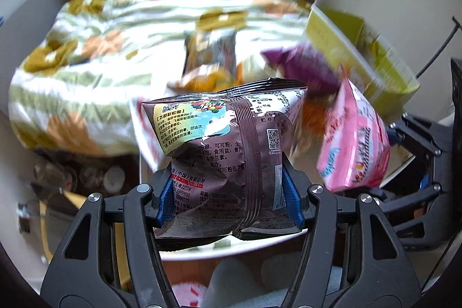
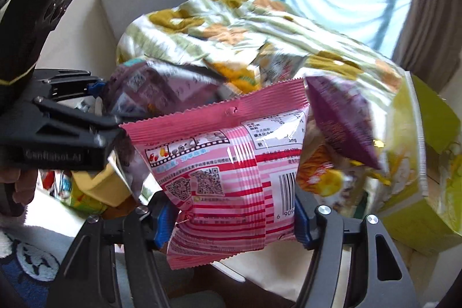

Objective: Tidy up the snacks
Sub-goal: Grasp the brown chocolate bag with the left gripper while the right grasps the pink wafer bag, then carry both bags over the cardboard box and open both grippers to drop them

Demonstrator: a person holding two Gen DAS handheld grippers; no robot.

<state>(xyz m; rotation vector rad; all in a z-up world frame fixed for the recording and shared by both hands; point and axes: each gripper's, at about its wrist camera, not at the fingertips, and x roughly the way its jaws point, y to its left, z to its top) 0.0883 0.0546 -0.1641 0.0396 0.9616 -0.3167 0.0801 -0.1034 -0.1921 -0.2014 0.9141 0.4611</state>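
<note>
Crinkled brown foil marks the brown snack packet [image 1: 228, 152] pinched between the blue pads of the left gripper [image 1: 229, 201], jaws closed on its lower half above the white table [image 1: 184, 253]; Chinese print and "8.7%" are legible, while the packets behind blur. From the right wrist, the right gripper [image 2: 231, 221] clamps a pink striped packet [image 2: 231, 163] showing QR codes, a barcode cut off after "6 909", and "GenRobot.AI" faintly moulded on the neighbouring tool.

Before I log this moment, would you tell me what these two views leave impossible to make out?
- Left wrist view: the snack packets on the bed are motion-blurred; their labels are unreadable.
- Left wrist view: the brown packet in the left gripper hides what lies directly behind it.
- Right wrist view: the pink packet in the right gripper shows only its back; the purple packet is blurred.
</note>
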